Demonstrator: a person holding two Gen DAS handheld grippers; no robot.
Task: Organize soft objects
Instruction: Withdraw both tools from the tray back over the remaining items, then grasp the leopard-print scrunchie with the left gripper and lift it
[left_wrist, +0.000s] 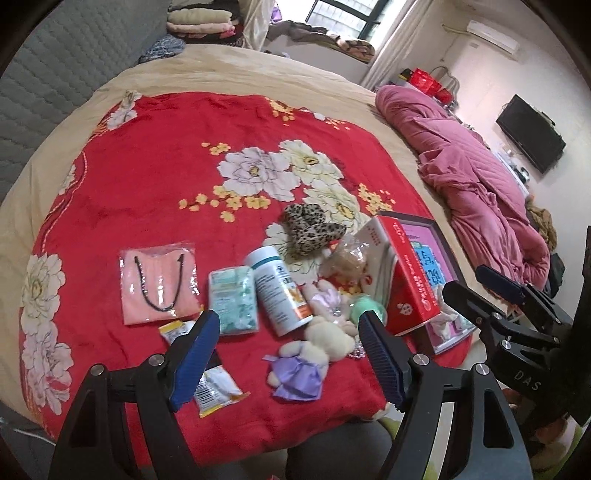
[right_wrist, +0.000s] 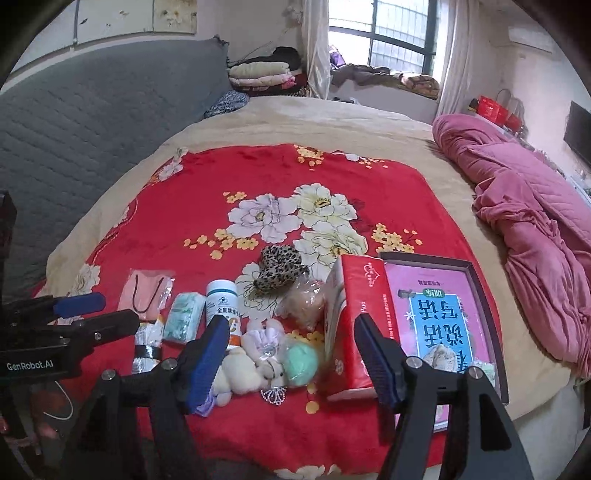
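Soft items lie on a red floral blanket (left_wrist: 155, 184): a plush bear in a purple dress (left_wrist: 314, 350), a second pale plush (left_wrist: 327, 297), a green ball (left_wrist: 364, 308), a leopard-print cloth (left_wrist: 308, 230) and a bagged pink towel (left_wrist: 159, 284). My left gripper (left_wrist: 288, 354) is open and empty above the purple-dressed bear. My right gripper (right_wrist: 288, 362) is open and empty above the bears (right_wrist: 243, 373) and the green ball (right_wrist: 301, 363). It also shows at the right of the left wrist view (left_wrist: 476, 284).
A white bottle (left_wrist: 279, 291), a tissue pack (left_wrist: 232, 301), a snack packet (left_wrist: 214, 384), a red tissue box (left_wrist: 402, 277) and an open box holding a book (right_wrist: 443, 317) share the blanket. A pink quilt (right_wrist: 517, 206) lies at the right.
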